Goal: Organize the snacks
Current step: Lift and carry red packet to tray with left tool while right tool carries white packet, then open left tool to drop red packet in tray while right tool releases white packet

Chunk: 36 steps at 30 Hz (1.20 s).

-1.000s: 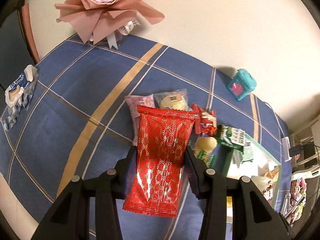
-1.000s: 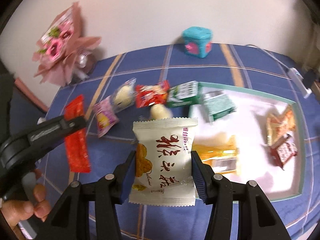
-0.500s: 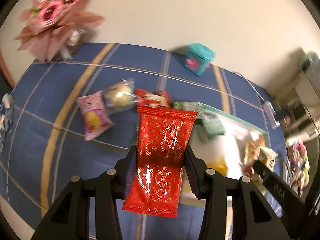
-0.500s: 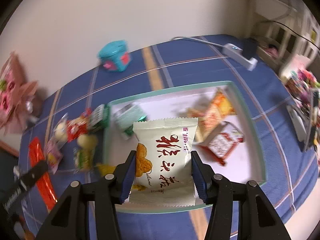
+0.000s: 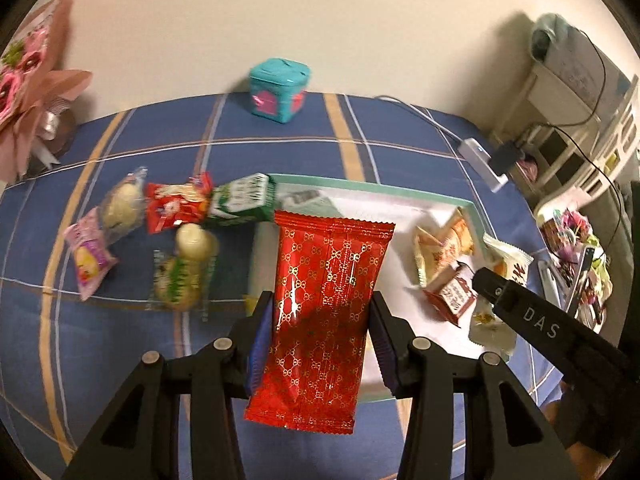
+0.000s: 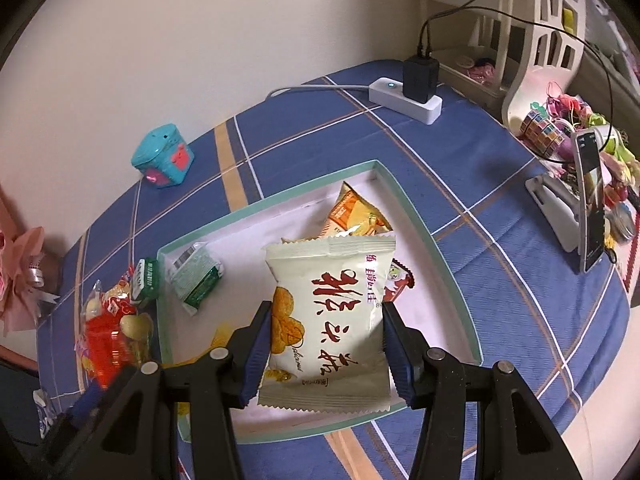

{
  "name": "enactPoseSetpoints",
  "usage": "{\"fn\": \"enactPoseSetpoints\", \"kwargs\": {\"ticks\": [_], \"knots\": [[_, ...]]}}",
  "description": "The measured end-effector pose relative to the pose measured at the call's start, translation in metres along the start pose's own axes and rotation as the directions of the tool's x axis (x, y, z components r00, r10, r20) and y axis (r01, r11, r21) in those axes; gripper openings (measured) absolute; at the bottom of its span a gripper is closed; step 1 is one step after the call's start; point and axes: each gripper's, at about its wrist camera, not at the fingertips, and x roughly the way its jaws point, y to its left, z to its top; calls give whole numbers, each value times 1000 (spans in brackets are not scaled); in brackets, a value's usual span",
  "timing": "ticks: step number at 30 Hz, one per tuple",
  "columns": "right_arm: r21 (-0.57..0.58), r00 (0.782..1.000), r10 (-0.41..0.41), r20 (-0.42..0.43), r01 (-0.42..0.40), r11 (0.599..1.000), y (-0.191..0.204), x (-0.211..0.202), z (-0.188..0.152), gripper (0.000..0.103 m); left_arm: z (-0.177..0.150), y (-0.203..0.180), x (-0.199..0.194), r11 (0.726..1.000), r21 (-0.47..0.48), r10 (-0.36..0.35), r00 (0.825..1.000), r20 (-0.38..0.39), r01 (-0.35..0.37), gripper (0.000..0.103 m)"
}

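Observation:
My left gripper [image 5: 320, 332] is shut on a red gold-patterned packet [image 5: 324, 304], held above the near-left part of the teal-rimmed white tray [image 5: 360, 190]. My right gripper [image 6: 326, 340] is shut on a cream chip packet [image 6: 332, 316], held over the tray [image 6: 424, 236]; it also shows in the left wrist view [image 5: 500, 280]. In the tray lie an orange packet [image 6: 356, 216], a red-brown packet [image 5: 454, 294] and a green-white packet [image 6: 196, 276]. Several snacks [image 5: 176, 232] lie on the cloth left of the tray.
A teal toy box [image 5: 280, 90] stands near the wall. A pink bouquet [image 5: 28, 80] is at the far left. A white power strip with a black plug [image 6: 408, 92] lies at the back right. A phone on a stand [image 6: 588, 200] and clutter sit right.
Both grippers have swung right from the loose snacks to over the tray, each still holding its packet. The right gripper now reaches further over the tray.

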Motion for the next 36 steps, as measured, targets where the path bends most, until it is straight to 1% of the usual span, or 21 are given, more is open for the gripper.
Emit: {"fn": "enactPoseSetpoints", "kwargs": {"ticks": [5,12,18,26,28,30,32,34,36], "knots": [[11,1000,-6,-14,6,1000,-6,5,1,55,0,-9,12,1000,16,0,1000,-9,0,48],[19,999,-10,-33,11,1000,-10,11,1,55,0,-19,22,999,35,-24,1000,-16,24,48],[22,999,-11,-46,12,1000,-11,15,1,55,-2,-27,27,998,57,-20,1000,-18,22,48],[9,995,-26,-95,27,1000,-10,29,-3,56,-6,-29,46,998,60,-6,998,-70,11,48],[7,994,-32,-108,33,999,-10,32,-4,56,-7,-29,46,998,58,9,997,-71,-5,52],[8,993,-39,-113,40,999,-10,33,-4,58,-6,-28,45,998,54,20,998,-67,-16,58],[11,993,-42,-109,44,999,-10,32,-4,60,-6,-26,45,999,44,15,997,-70,-11,60],[13,993,-45,-107,47,999,-11,31,-4,65,-6,-25,44,999,38,14,997,-76,-11,63],[13,993,-45,-109,46,999,-11,31,-3,66,-6,-25,44,999,39,18,997,-77,-15,63]]}}
